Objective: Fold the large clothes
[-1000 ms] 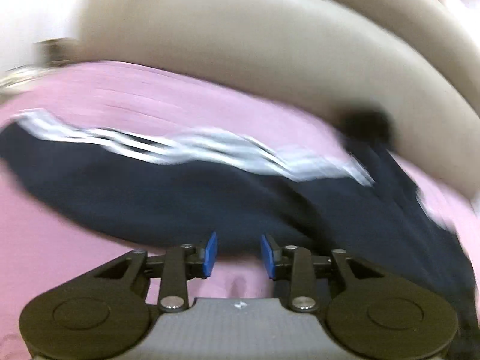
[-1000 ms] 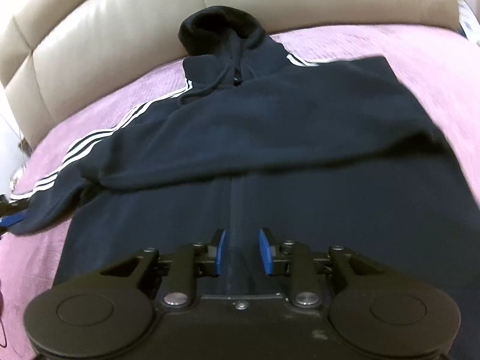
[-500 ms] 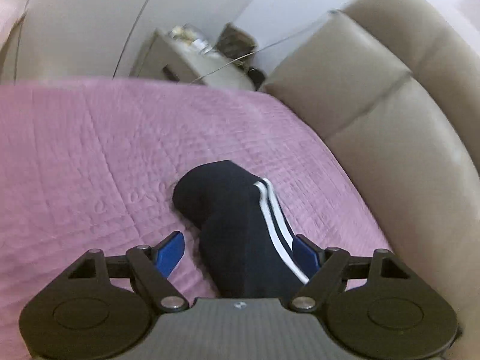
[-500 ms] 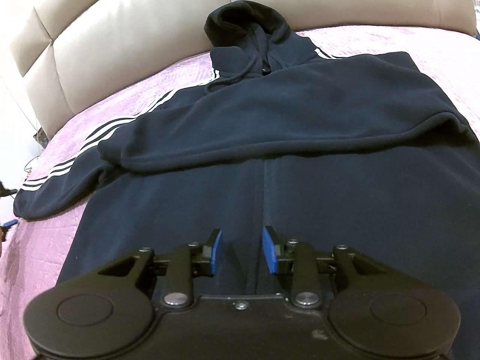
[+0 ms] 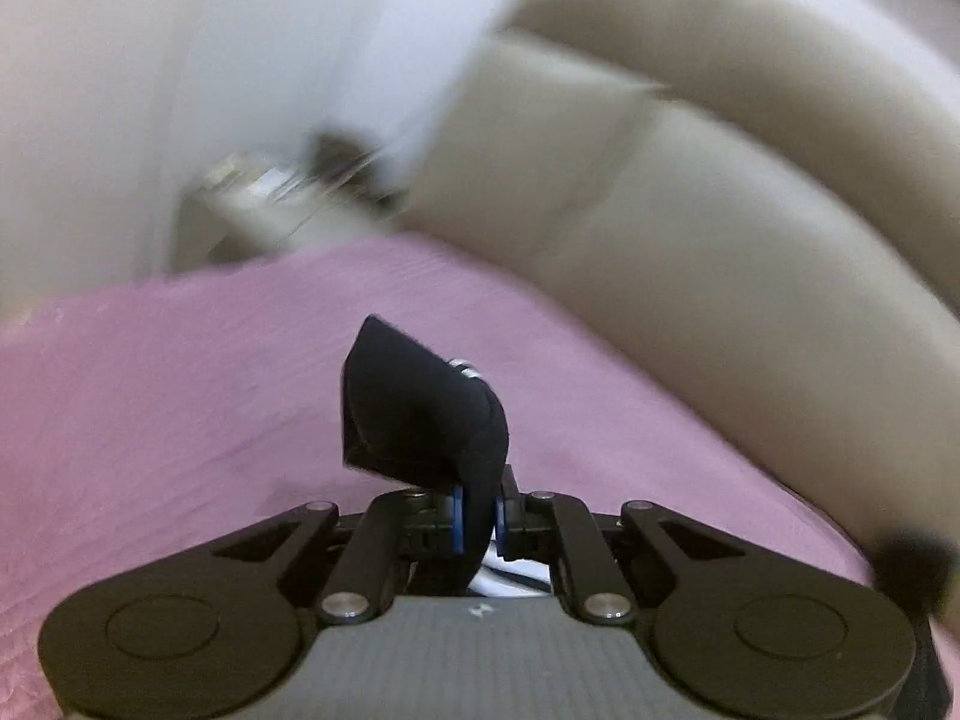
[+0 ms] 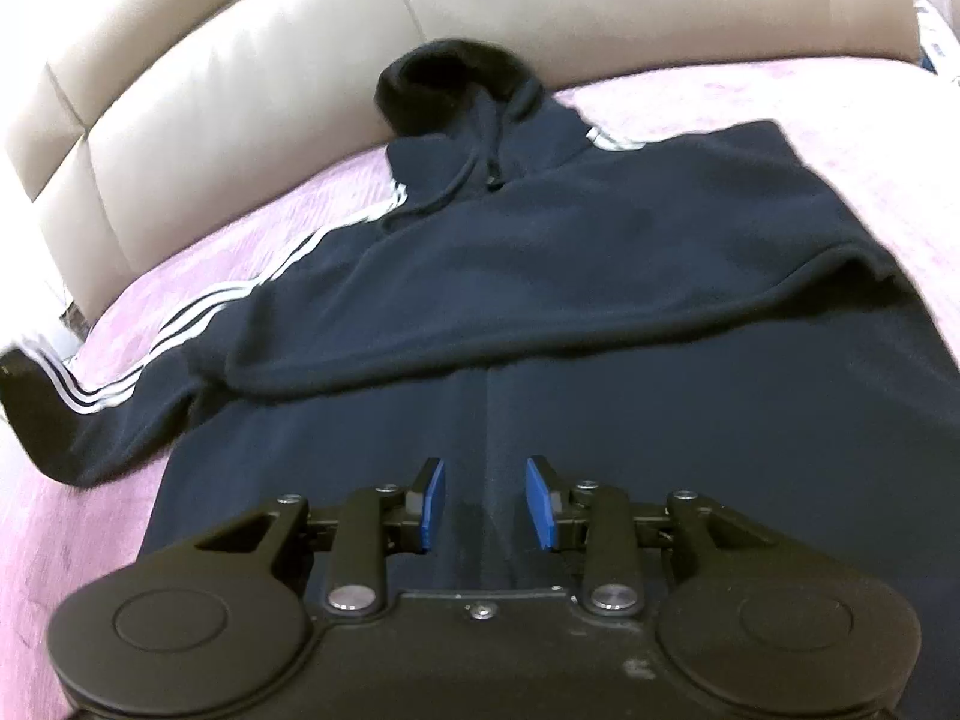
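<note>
A dark navy hoodie (image 6: 600,276) with white sleeve stripes lies flat on a pink bedspread (image 6: 198,258), hood toward the headboard. One sleeve is folded across the chest; the other sleeve (image 6: 108,384) stretches out to the left. My left gripper (image 5: 477,516) is shut on that sleeve's cuff (image 5: 414,414), which sticks up bunched above the fingers, lifted off the bed. My right gripper (image 6: 485,504) is open and empty, hovering just over the hoodie's lower front at the centre seam.
A beige padded headboard (image 6: 252,78) runs along the far edge of the bed and also fills the right of the left wrist view (image 5: 720,228). A blurred bedside cabinet (image 5: 252,204) stands beyond the bed's corner. Pink bedspread (image 5: 150,390) surrounds the cuff.
My left gripper has closed on the sleeve cuff, which lay between its open fingers half a second ago, and lifted it. My right gripper stays open over the hoodie's front.
</note>
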{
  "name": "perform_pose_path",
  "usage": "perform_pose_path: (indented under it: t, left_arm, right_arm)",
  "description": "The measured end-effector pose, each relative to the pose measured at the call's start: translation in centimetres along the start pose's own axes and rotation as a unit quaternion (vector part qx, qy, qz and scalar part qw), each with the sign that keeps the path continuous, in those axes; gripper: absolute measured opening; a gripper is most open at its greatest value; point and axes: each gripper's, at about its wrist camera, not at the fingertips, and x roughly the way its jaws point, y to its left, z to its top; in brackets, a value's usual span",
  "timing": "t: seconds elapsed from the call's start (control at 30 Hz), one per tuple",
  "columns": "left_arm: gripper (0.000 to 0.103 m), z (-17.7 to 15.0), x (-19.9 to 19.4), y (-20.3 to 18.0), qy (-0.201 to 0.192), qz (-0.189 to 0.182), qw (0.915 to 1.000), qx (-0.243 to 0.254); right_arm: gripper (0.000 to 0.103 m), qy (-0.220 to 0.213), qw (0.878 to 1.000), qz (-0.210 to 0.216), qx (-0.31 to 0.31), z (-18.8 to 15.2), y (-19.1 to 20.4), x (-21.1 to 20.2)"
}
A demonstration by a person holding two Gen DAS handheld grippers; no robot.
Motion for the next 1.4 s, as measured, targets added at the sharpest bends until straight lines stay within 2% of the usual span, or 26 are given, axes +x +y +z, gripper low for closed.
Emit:
perform_pose_path:
  t: [0.1, 0.2, 0.27, 0.33, 0.37, 0.4, 0.47, 0.5, 0.53, 0.57, 0.6, 0.67, 0.7, 0.73, 0.83, 0.87, 0.93, 1.07, 1.17, 1.23, 1.27, 1.3, 1.33, 1.4]
  left_arm:
    - [0.011, -2.3, -4.4, -6.8, -0.042, -0.059, 0.9939, 0.083]
    - [0.011, -5.3, -7.9, -14.2, -0.053, -0.143, 0.9815, 0.115]
    - [0.011, -7.3, -9.3, -19.1, -0.039, -0.207, 0.9696, 0.124]
    - [0.011, -9.4, -10.3, -23.6, -0.02, -0.267, 0.9538, 0.136]
    - [0.011, -10.9, -10.9, -26.2, -0.01, -0.299, 0.9425, 0.15]
    - [0.011, -12.2, -11.3, -28.3, -0.002, -0.317, 0.9342, 0.164]
    - [0.016, -14.5, -11.4, -31.6, 0.01, -0.332, 0.9247, 0.187]
    - [0.035, -15.8, -11.3, -33.2, 0.024, -0.34, 0.9181, 0.203]
    - [0.061, -16.8, -11.1, -34.1, 0.036, -0.343, 0.9122, 0.221]
    - [0.069, -17.8, -10.6, -34.8, 0.043, -0.331, 0.912, 0.238]
    - [0.074, -18.9, -10.6, -34.9, 0.043, -0.314, 0.9155, 0.248]
    - [0.072, -20.3, -10.3, -34.0, 0.065, -0.301, 0.9164, 0.256]
    - [0.071, -20.8, -10.1, -32.8, 0.083, -0.292, 0.9191, 0.252]
    - [0.069, -21.0, -10.2, -31.4, 0.094, -0.278, 0.9242, 0.244]
    - [0.069, -21.6, -11.5, -26.3, 0.1, -0.233, 0.9415, 0.223]
    - [0.069, -21.3, -10.4, -26.1, 0.095, -0.227, 0.9425, 0.226]
    - [0.069, -20.7, -10.0, -26.2, 0.083, -0.227, 0.9357, 0.256]
    - [0.069, -20.5, -8.7, -24.8, 0.095, -0.233, 0.9375, 0.241]
    - [0.066, -20.2, -7.1, -24.3, 0.1, -0.207, 0.9422, 0.244]
    - [0.065, -19.6, -7.1, -23.3, 0.097, -0.202, 0.9471, 0.229]
    - [0.065, -19.2, -6.7, -23.0, 0.095, -0.204, 0.9491, 0.22]
    - [0.065, -18.9, -6.3, -22.9, 0.097, -0.198, 0.9511, 0.216]
    - [0.065, -18.7, -6.0, -22.6, 0.1, -0.188, 0.9536, 0.213]
    - [0.065, -18.5, -5.3, -22.3, 0.106, -0.166, 0.9576, 0.21]
  right_arm:
    - [0.039, -0.013, 1.0, 0.004, 0.009, 0.7, -0.3, -0.9]
    - [0.039, -0.032, 0.999, 0.003, 0.014, 1.4, -0.7, -2.2]
    - [0.039, -0.044, 0.999, 0.002, 0.019, 1.9, -1.1, -2.9]
    - [0.039, -0.053, 0.998, -0.002, 0.03, 2.3, -1.7, -3.4]
    - [0.039, -0.056, 0.998, -0.003, 0.035, 2.4, -2.0, -3.6]
    - [0.039, -0.06, 0.997, -0.004, 0.038, 2.6, -2.4, -3.8]
    - [0.04, -0.066, 0.997, -0.012, 0.042, 2.8, -3.0, -4.0]
    - [0.04, -0.067, 0.997, -0.015, 0.043, 2.9, -3.3, -4.0]
    - [0.041, -0.067, 0.997, -0.018, 0.044, 3.0, -3.6, -4.0]
    - [0.041, -0.068, 0.997, -0.02, 0.044, 2.9, -3.8, -4.0]
    - [0.042, -0.067, 0.996, -0.023, 0.045, 2.9, -4.0, -3.8]
    - [0.048, -0.063, 0.997, -0.025, 0.047, 2.7, -4.3, -3.4]
    - [0.055, -0.059, 0.997, -0.025, 0.046, 2.7, -4.4, -3.1]
    - [0.062, -0.056, 0.997, -0.026, 0.044, 2.7, -4.3, -2.8]
    - [0.067, -0.054, 0.998, -0.028, 0.029, 2.5, -3.8, -2.3]
    - [0.069, -0.054, 0.998, -0.025, 0.028, 2.8, -3.6, -2.0]
    - [0.075, -0.049, 0.998, -0.006, 0.023, 3.7, -3.4, -1.3]
    - [0.076, -0.025, 1.0, 0.01, 0.014, 6.7, -2.6, 1.7]
    - [0.076, 0.003, 1.0, 0.012, 0.028, 7.6, -3.0, 4.0]
    - [0.078, 0.019, 0.999, 0.011, 0.043, 7.3, -3.4, 5.2]
    - [0.077, 0.032, 0.998, 0.026, 0.047, 7.3, -3.5, 5.8]
    - [0.059, 0.046, 0.997, 0.046, 0.047, 7.2, -3.3, 6.5]
    - [0.021, 0.049, 0.996, 0.061, 0.042, 7.2, -2.9, 6.6]
    - [0.019, 0.031, 0.998, 0.051, 0.018, 7.3, -1.6, 6.2]
